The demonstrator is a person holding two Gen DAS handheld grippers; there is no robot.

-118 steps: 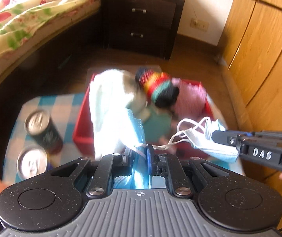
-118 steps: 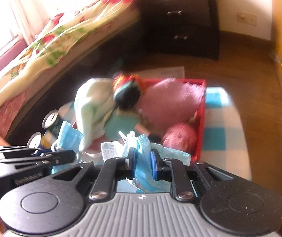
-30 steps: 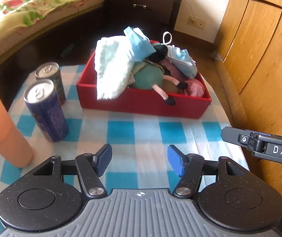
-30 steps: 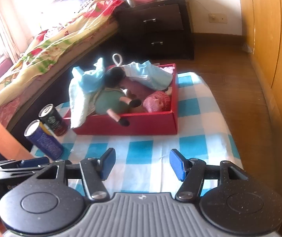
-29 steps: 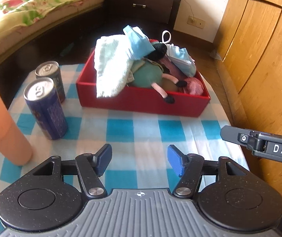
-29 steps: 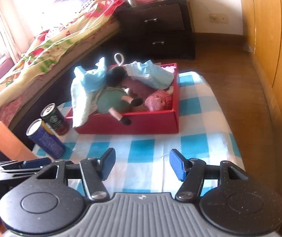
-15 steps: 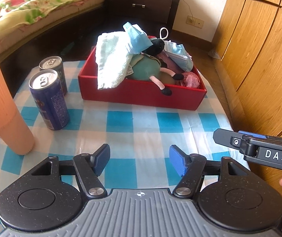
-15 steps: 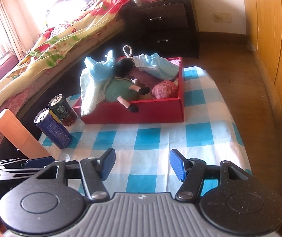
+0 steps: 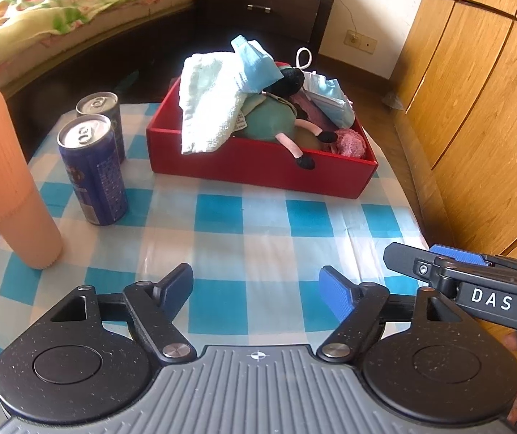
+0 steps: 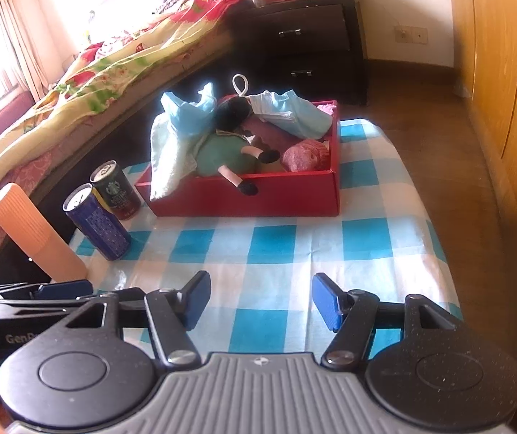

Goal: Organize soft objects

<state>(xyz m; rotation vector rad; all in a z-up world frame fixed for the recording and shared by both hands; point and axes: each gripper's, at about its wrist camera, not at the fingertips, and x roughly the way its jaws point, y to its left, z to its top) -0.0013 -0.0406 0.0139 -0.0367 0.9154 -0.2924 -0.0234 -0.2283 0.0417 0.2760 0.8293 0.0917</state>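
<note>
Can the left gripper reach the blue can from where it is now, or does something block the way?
Probably yes. The left gripper is open and empty, and only bare checked cloth lies between it and the blue can. The orange tube stands close beside the can.

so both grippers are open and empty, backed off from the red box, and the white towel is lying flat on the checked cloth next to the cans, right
Not quite. The white towel is not on the cloth: it hangs over the near wall of the red box, as the left wrist view shows. The left gripper and right gripper are open and empty.
</note>
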